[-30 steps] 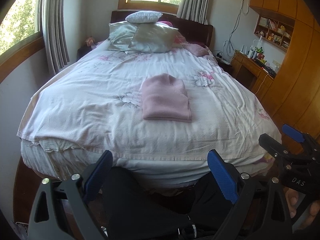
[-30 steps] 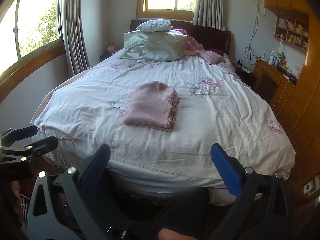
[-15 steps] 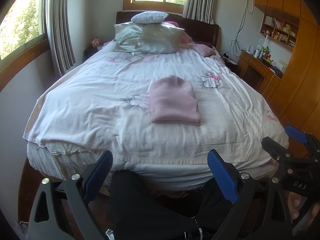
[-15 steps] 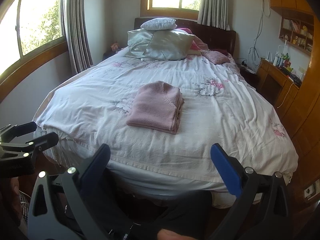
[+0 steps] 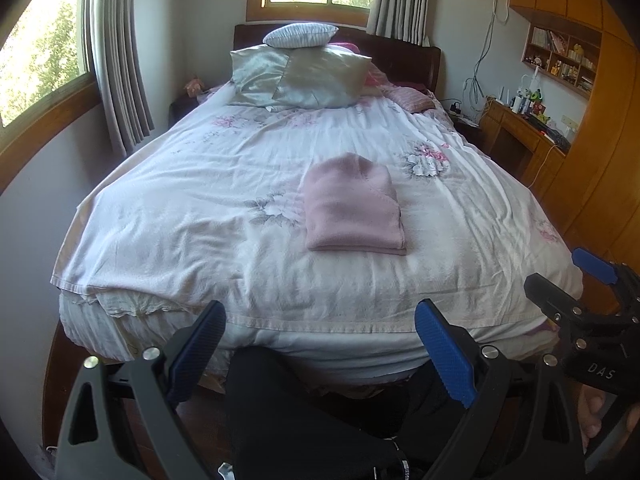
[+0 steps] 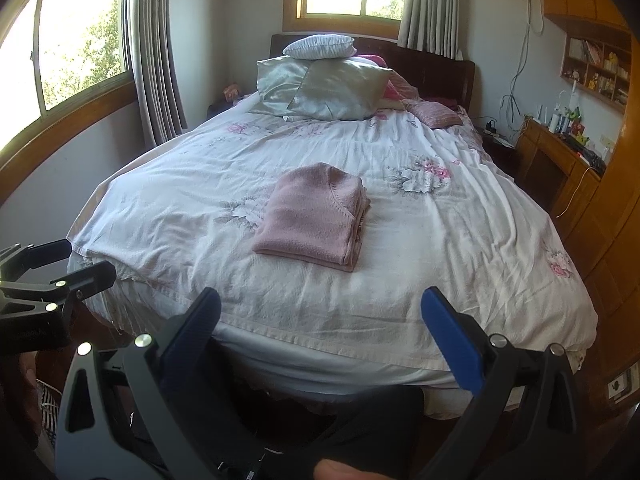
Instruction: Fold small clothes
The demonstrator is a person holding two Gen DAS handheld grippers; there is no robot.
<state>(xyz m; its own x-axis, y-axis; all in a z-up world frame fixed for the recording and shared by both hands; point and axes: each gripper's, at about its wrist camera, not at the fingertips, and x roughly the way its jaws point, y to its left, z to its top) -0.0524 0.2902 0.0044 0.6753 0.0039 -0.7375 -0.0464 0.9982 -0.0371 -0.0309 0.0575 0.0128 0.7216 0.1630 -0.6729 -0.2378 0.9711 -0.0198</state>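
1. Sweater [image 5: 352, 208], pink and folded, lies mid-bed [image 5: 200, 240], long axis running toward the pillows.
2. I hold the left hand-held gripper [image 5: 320, 344] and right hand-held gripper [image 6: 320, 332] wide open, empty, below the bed's foot edge.
3. Neither looks clearly nearer.

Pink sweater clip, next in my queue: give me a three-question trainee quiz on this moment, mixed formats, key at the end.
1. True or false: the pink sweater lies folded on the bed.
2. Multiple choice: the left gripper and right gripper are A) both open and holding nothing, B) both shut on the sweater, C) one open, one shut.
3. Fill in: the small striped pillow rests on top of the two ______ pillows at the headboard.

Key: 1 true; 2 A; 3 silver
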